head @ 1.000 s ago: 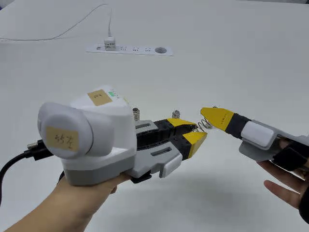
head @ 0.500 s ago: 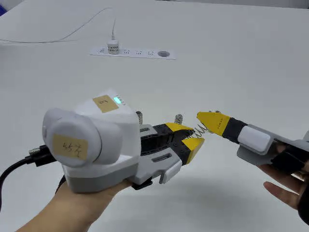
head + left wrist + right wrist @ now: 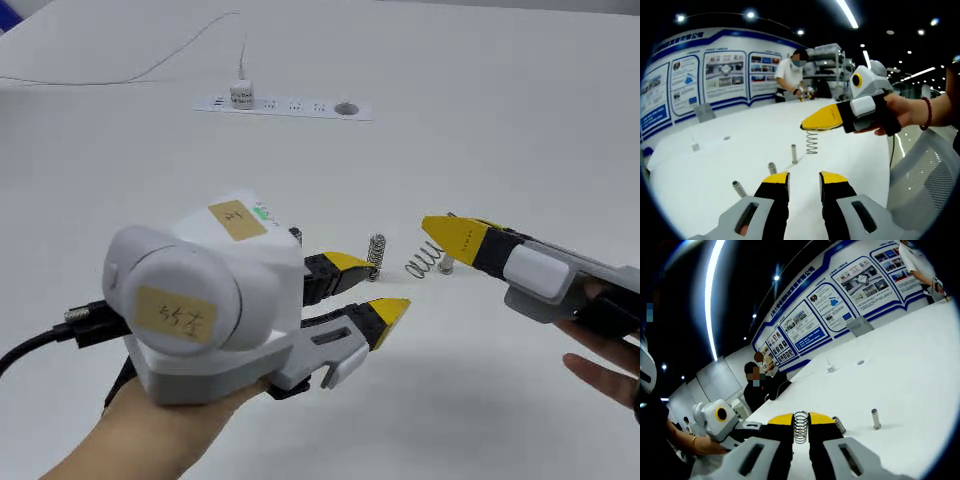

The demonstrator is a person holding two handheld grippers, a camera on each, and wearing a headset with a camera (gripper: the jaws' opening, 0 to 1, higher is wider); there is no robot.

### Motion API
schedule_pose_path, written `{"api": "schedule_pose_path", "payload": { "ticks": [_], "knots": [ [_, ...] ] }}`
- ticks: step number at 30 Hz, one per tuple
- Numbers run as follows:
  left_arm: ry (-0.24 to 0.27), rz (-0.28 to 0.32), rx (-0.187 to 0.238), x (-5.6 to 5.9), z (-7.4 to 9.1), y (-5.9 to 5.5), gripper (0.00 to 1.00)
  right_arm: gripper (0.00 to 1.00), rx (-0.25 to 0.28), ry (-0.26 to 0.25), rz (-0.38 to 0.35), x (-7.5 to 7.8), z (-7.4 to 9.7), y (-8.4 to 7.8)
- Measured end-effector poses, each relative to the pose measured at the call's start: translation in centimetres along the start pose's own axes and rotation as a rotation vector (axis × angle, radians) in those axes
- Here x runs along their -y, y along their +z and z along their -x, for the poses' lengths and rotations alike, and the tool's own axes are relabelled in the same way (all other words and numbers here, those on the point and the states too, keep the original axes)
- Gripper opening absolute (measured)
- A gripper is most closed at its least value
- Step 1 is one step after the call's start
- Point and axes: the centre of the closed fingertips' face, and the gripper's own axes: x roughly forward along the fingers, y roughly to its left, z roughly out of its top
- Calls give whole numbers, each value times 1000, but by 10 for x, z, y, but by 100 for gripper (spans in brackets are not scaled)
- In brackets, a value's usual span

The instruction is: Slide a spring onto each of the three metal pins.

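At the near left of the head view, held up in a hand [image 3: 170,430]: the left gripper [image 3: 368,286], partly open, with a plain gap between its two yellow tips, clamping nothing and touching nothing, poised above the white table [image 3: 520,110]. Same reading from the left gripper view: open space between the tips, with the pins beyond. At the right, in the other hand [image 3: 600,355]: the right gripper [image 3: 446,238], closed tight on a spring [image 3: 425,263], pinching it by one end, with the rest of the coil jutting past the yellow tips and slanting down and left toward the table. Borne out in the right gripper view, with the coil squeezed between the two tips. No telling about contact between the spring's free end and the table. Just beside that spring, upright on the table, a bare metal pin [image 3: 794,153], not yet threaded. To the left of it, between the two grippers, a second pin [image 3: 376,254] already wearing a spring. Farthest left, close by the left gripper's body, a third pin [image 3: 739,188], likewise coiled. At the far side of the table, a white power strip [image 3: 283,105] with one plug [image 3: 241,95] and a thin cable [image 3: 150,65] trailing off to the left.
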Motion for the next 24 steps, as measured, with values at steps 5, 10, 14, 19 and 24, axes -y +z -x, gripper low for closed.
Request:
{"api": "schedule_pose_path", "payload": {
  "ticks": [5, 10, 14, 19, 24],
  "knots": [
    [45, -7, -19, -10, 5, -5, 28, 11, 3, -30, 87, 12, -1, 11],
    [77, 1, -30, -16, 9, -9, 33, 11, -21, -73, 210, 24, -5, 18],
    [102, 9, -45, -22, 8, -17, 38, 11, -32, -103, 225, 35, -9, 20],
    [135, 16, -61, -29, 10, -24, 45, 11, -51, -125, 270, 47, -15, 22],
    [161, 34, -65, -35, 12, -26, 50, 12, -83, -158, 357, 61, -21, 20]
  ]
}}
